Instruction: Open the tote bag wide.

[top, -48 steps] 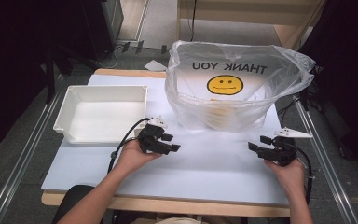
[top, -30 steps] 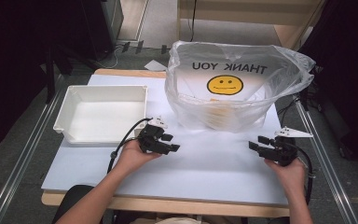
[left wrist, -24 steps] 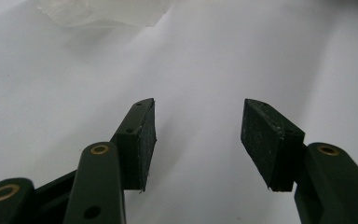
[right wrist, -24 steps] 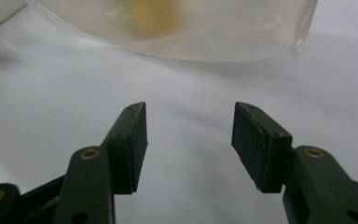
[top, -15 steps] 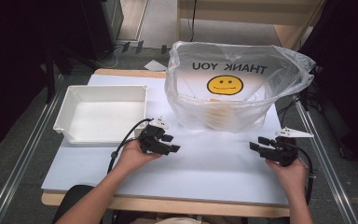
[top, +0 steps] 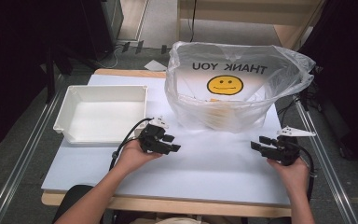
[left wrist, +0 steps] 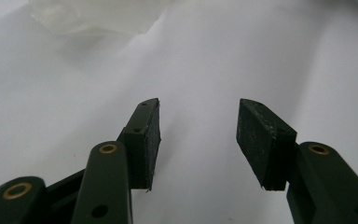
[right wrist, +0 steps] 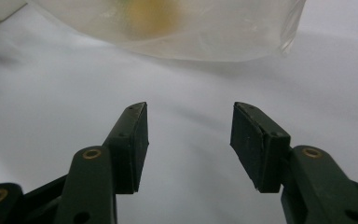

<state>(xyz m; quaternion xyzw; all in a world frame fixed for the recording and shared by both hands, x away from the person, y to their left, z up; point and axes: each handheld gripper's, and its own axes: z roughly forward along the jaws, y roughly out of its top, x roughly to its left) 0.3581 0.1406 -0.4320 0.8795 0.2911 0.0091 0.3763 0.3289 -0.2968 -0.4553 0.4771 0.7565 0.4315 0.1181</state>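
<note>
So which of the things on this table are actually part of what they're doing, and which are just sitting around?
Likely part of the job:
- left gripper, open, holding nothing
- right gripper, open, holding nothing
- clear smiley plastic bag, nearest both grippers, something yellowish inside

Just lying about, as far as I can tell:
- white bin, nothing inside
- white table
- paper scrap beyond the table

plastic bag [top: 235,88] | "THANK YOU", mirrored, seemingly seen through the film | yellow smiley beneath
</note>
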